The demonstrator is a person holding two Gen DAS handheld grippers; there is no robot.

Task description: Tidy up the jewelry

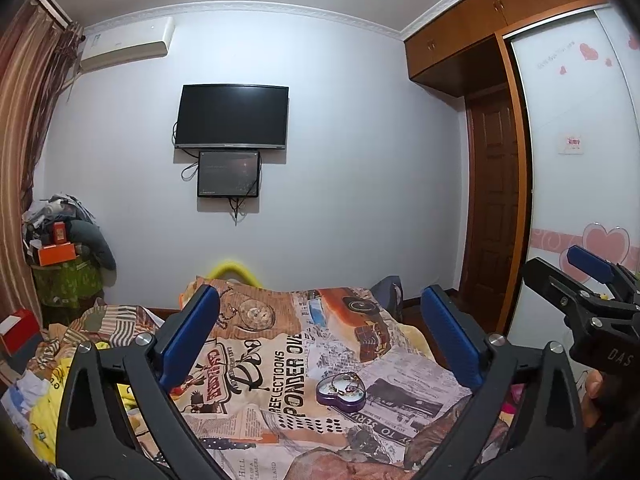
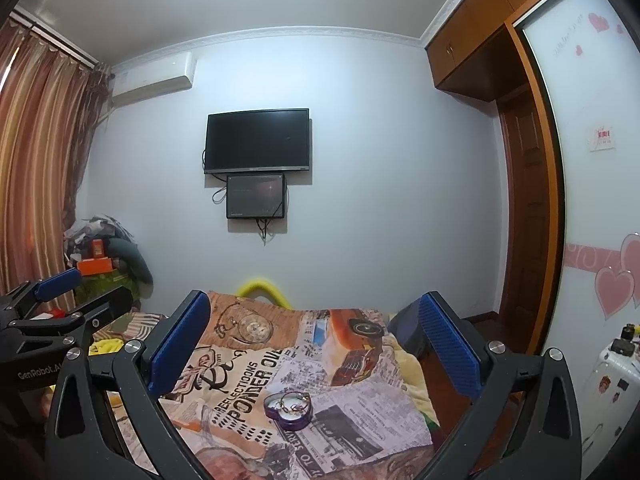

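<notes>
A purple heart-shaped jewelry box [image 1: 341, 392] lies open on the patterned bedspread [image 1: 276, 364], with tangled gold and beaded jewelry inside. It also shows in the right wrist view [image 2: 289, 407]. My left gripper [image 1: 320, 340] is open and empty, held above the bed with the box ahead between its blue pads. My right gripper [image 2: 316, 344] is open and empty, likewise above and behind the box. The right gripper shows at the right edge of the left wrist view [image 1: 576, 280]; the left gripper shows at the left edge of the right wrist view [image 2: 80, 292].
A TV [image 1: 232, 117] and a small screen [image 1: 229, 174] hang on the far wall. A clutter pile [image 1: 66, 248] stands by the curtain at left. A wardrobe [image 1: 576, 160] and door [image 1: 494, 200] are at right. A white appliance [image 2: 612, 384] stands at the far right.
</notes>
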